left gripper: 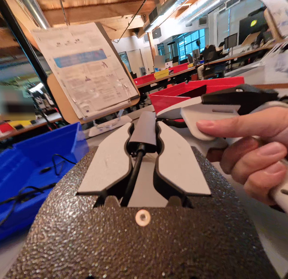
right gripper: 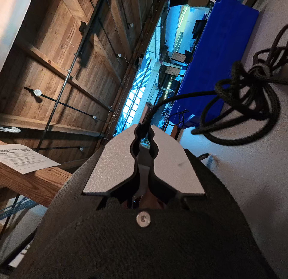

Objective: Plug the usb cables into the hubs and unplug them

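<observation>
In the left wrist view my left gripper is shut on a grey USB hub, held lengthwise between the fingers. The hub's black lead runs back toward the camera. My right gripper, held by a hand, comes in from the right with its tips against the hub's far right side. In the right wrist view my right gripper is shut on the plug end of a black braided USB cable, which leads to a tangled coil. I cannot tell whether the plug sits in a port.
A blue bin with thin black cables stands at the left and also shows in the right wrist view. A red bin stands behind the hub. A document stand with papers is at the back. The grey tabletop is below. Only a small space, under 4 cm, lies between the two pairs of fingers.
</observation>
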